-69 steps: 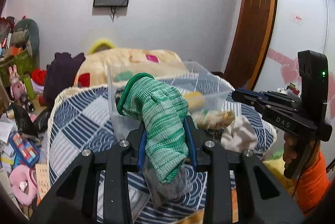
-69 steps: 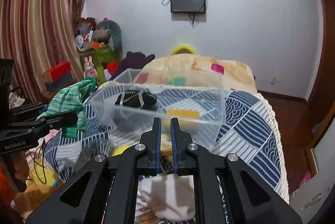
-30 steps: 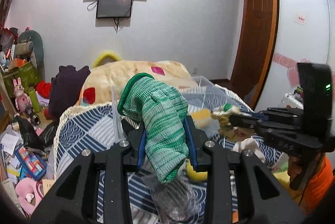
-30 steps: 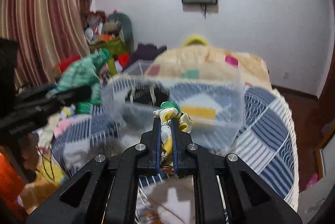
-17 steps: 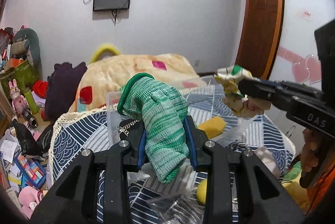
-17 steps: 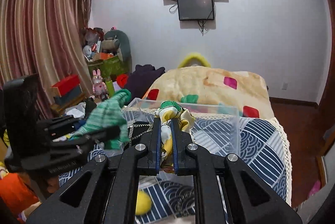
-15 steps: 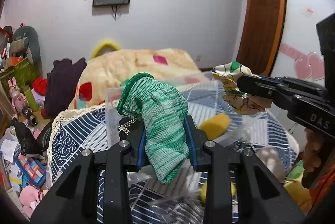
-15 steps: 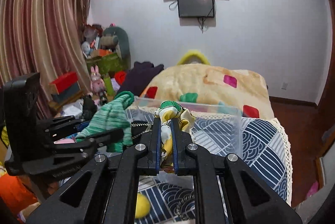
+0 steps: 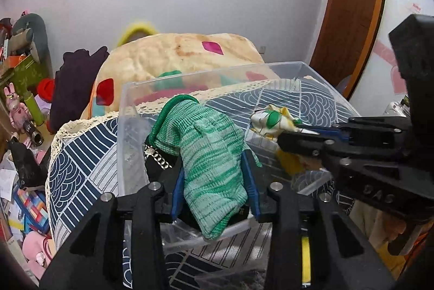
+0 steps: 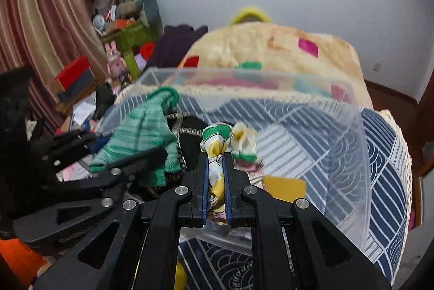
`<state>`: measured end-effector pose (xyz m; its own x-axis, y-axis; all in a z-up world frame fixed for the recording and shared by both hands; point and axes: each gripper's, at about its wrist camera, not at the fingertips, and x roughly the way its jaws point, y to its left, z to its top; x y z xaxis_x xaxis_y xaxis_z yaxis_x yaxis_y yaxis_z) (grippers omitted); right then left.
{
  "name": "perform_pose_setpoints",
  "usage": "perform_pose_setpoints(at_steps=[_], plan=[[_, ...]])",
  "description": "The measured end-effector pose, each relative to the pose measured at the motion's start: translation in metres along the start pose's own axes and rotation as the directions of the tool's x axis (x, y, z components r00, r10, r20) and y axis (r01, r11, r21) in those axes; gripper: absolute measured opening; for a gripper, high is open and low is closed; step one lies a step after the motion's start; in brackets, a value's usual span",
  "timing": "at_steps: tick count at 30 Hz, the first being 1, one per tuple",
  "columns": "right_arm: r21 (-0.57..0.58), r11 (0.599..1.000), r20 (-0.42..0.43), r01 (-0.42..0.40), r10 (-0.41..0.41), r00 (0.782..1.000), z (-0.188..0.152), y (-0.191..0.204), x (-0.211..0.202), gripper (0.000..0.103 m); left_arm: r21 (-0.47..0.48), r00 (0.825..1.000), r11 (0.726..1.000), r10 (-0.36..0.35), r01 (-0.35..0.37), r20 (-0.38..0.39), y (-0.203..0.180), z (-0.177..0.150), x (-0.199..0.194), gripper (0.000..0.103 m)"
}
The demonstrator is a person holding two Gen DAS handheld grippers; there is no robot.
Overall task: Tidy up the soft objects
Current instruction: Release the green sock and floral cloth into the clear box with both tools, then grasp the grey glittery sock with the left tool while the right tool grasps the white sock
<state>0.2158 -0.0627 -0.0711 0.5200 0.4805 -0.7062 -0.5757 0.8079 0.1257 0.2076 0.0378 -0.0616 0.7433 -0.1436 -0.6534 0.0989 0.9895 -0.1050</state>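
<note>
My left gripper is shut on a green knitted sock and holds it over the near part of a clear plastic bin. My right gripper is shut on a yellow, white and green patterned cloth, also over the bin. The cloth shows in the left wrist view and the sock in the right wrist view. The two grippers are side by side. In the bin lie a black item with a chain and a yellow sponge.
The bin stands on a blue and white patterned bedspread. A beige blanket with coloured patches lies behind it. Toys and clutter fill the floor at the left. A wooden door is at the right.
Both grippers have moved forward and down over the bin, each still holding its item. The right gripper picked up the patterned cloth between the earliest frame and one second ago.
</note>
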Motion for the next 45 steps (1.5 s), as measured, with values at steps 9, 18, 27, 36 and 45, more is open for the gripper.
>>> perform_pose_setpoints(at_steps=[9,18,27,36,45], plan=[[-0.057,0.997,0.074,0.052,-0.048,0.996,-0.006,0.004,-0.034,0.046,-0.022,1.0,1.0,-0.015,0.015,-0.017,0.004,-0.005,-0.014,0.054],[-0.058,0.994,0.226,0.097,-0.081,0.971,-0.013,0.003,-0.092,0.073,0.004,0.997,1.0,-0.009,0.008,0.071,-0.003,-0.005,-0.064,0.07],[-0.07,0.991,0.295,0.112,-0.086,0.951,-0.048,0.008,-0.12,0.083,0.022,0.986,0.999,0.034,-0.038,0.162,-0.015,-0.031,-0.105,0.098],[0.002,0.989,0.243,0.149,-0.145,0.959,-0.096,-0.004,-0.108,0.084,-0.034,0.997,0.999,0.013,-0.01,0.073,-0.018,-0.079,-0.095,0.098],[0.067,0.987,0.142,0.145,-0.154,0.978,-0.131,-0.015,-0.082,0.084,-0.062,1.0,0.998,0.026,-0.026,0.003,-0.021,-0.119,-0.075,0.098]])
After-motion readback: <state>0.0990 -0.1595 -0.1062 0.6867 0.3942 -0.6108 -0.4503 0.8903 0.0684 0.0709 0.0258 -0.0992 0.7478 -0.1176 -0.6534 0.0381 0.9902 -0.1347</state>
